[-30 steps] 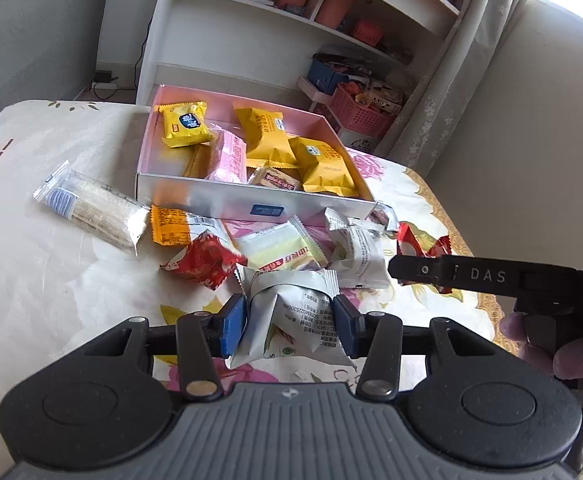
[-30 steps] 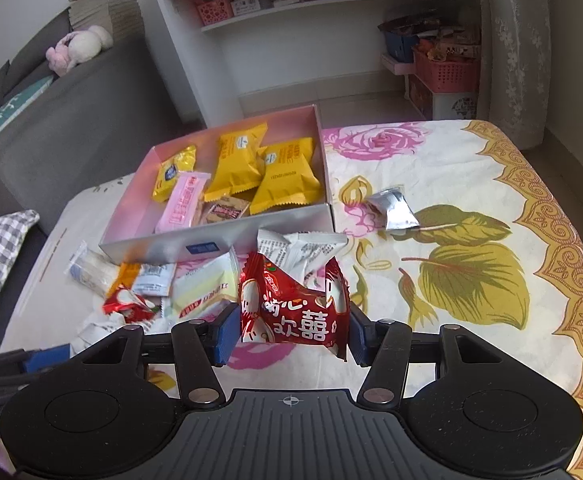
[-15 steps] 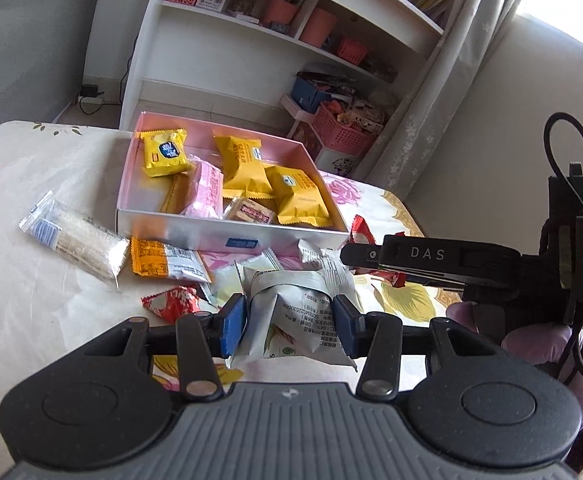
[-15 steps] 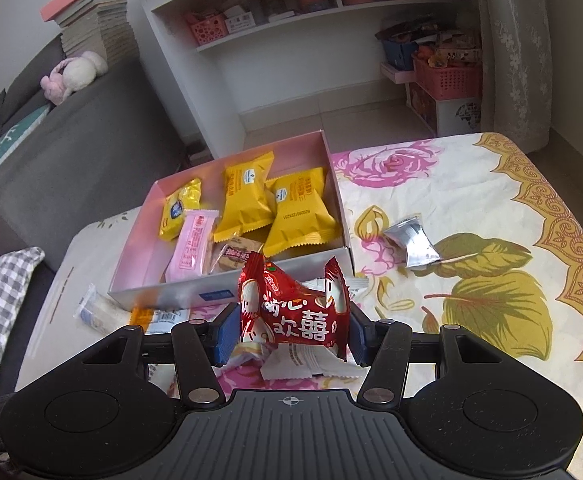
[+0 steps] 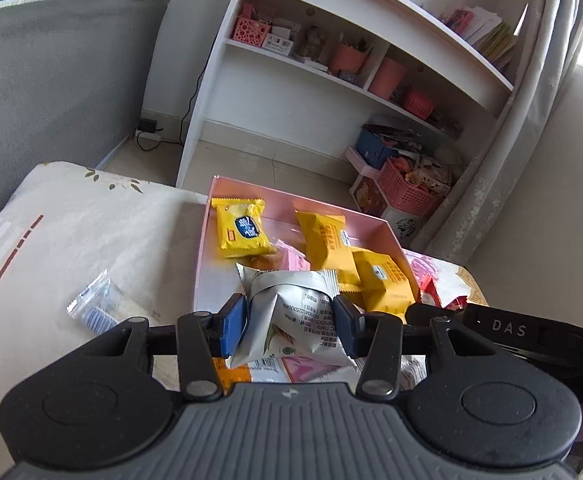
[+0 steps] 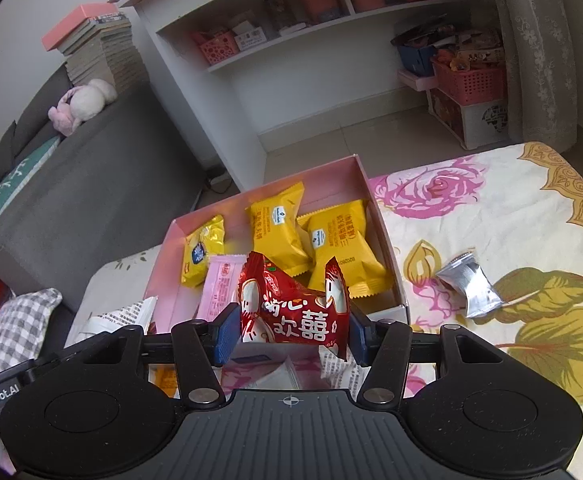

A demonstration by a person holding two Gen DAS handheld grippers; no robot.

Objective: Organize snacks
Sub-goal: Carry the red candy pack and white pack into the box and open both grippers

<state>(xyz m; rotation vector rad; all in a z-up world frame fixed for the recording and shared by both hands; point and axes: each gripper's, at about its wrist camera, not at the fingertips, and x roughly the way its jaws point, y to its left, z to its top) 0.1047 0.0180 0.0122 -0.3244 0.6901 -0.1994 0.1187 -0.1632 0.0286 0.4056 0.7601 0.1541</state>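
Note:
My left gripper (image 5: 289, 324) is shut on a white-grey snack packet (image 5: 295, 312), held above the near wall of the pink box (image 5: 205, 248). My right gripper (image 6: 291, 334) is shut on a red snack packet (image 6: 295, 308), also over the box's (image 6: 385, 240) near edge. Inside the box lie yellow packets (image 6: 275, 232) and a pink packet (image 6: 221, 288). In the left wrist view the right gripper's arm (image 5: 507, 328) reaches in from the right with the red packet (image 5: 429, 294) at its tip.
A clear wrapped wafer pack (image 5: 99, 308) lies left of the box. A silver packet (image 6: 469, 284) rests on the floral cloth (image 6: 531, 220) at the right. More loose packets (image 6: 279, 376) lie under the grippers. A white shelf (image 5: 331, 92) and grey sofa (image 6: 71, 184) stand behind.
Both grippers have moved forward with their packets, from above the loose pile to over the box's near edge. The box now looks closer in both views.

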